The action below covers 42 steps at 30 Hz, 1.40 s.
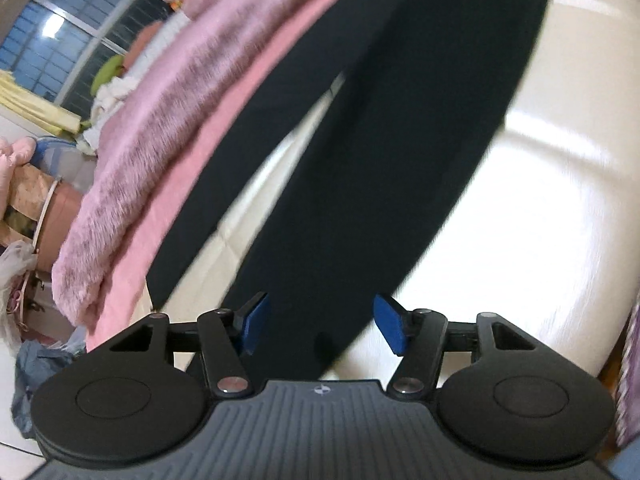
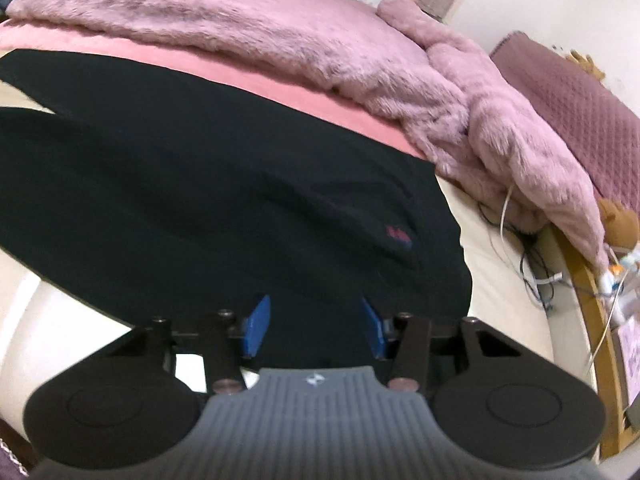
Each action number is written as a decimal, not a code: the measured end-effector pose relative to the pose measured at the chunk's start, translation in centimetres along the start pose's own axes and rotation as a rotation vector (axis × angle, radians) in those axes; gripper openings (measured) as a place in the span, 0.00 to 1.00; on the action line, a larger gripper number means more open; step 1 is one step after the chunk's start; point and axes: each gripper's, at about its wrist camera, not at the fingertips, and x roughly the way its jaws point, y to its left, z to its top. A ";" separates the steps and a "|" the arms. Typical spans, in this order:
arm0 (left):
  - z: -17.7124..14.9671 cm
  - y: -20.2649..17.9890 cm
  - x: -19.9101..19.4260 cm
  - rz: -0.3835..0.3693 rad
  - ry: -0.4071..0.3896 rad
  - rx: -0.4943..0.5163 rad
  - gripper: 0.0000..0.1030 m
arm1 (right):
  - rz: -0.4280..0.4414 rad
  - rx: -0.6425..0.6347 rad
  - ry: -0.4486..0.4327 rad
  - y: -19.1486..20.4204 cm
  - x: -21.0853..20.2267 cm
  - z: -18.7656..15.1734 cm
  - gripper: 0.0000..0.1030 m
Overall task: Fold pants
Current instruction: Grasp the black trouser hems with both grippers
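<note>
Black pants (image 1: 360, 152) lie spread on a cream bed sheet (image 1: 540, 208), the two legs apart in a V. In the left wrist view my left gripper (image 1: 320, 326) is open, its blue pads either side of the near leg's hem end. In the right wrist view the pants' waist part (image 2: 200, 200), with a small red logo (image 2: 398, 236), fills the middle. My right gripper (image 2: 314, 328) is open, its blue pads astride the near edge of the waist cloth.
A fluffy pink blanket (image 2: 280, 40) and a pink sheet (image 2: 320, 96) lie along the far side of the pants. Cables (image 2: 532, 272) and a wooden bed rail (image 2: 588, 300) are at the right. Clutter and a window (image 1: 60, 40) lie beyond the bed.
</note>
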 end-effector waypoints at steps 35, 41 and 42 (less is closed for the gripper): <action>1.4 2.3 1.3 0.123 0.128 -0.169 0.02 | 0.023 -0.712 0.084 -0.6 0.4 -4.6 0.25; 1.9 3.1 1.2 0.143 0.139 -0.214 0.01 | 0.012 -0.814 0.107 -0.7 1.8 -5.5 0.25; 2.0 3.2 1.1 0.146 0.141 -0.227 0.01 | 0.010 -0.823 0.114 -0.5 1.9 -5.8 0.25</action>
